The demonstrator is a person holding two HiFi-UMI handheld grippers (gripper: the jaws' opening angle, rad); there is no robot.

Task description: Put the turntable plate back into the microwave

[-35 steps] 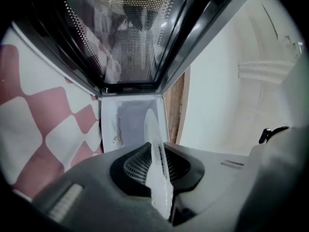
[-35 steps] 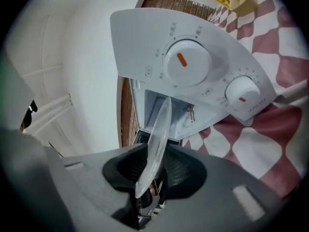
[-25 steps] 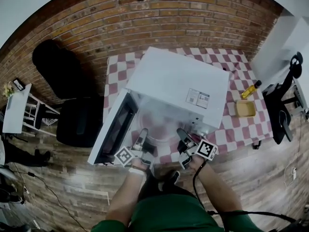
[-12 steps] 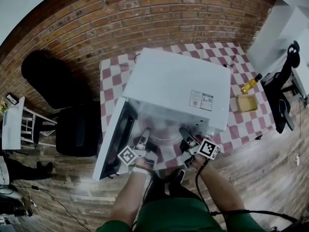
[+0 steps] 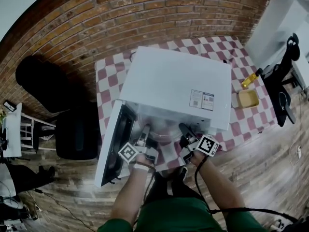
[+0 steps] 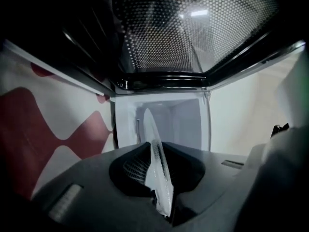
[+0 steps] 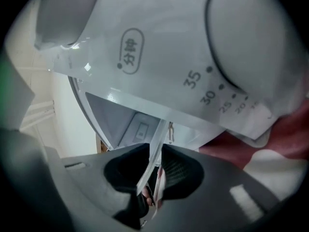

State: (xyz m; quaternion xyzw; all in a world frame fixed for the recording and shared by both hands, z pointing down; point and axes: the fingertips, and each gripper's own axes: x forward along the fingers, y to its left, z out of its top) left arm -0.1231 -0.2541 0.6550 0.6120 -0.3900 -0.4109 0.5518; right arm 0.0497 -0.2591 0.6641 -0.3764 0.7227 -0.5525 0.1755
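Jaws of the left gripper stand nearly together on the left rim of the glass turntable plate and are opening slightly, with the rim between the pads. Jaws of the right gripper are pinched close on the opposite rim. In each gripper view the plate shows edge-on as a thin clear blade running forward from the pads.

The plate sits half inside the mouth of the microwave, which stands toward the near edge of the checked tabletop with its door swung open to the left.

Step in hand, as judged: carrying the plate into the cavity. It should be held level with both rims at one height, kept clear of the door frame and the control panel with its timer dial, and lowered only when centred. The left grip wants firming until the glass bears on the floor, since a loose pinch on smooth glass may let it tip.

Hidden or unclear: the cavity floor, and any hub or roller ring on it, appears in no view. In the head view the microwave's top covers the plate's far half. The clear glass blends with the white interior, so the plate's outline there is probably only partly read.
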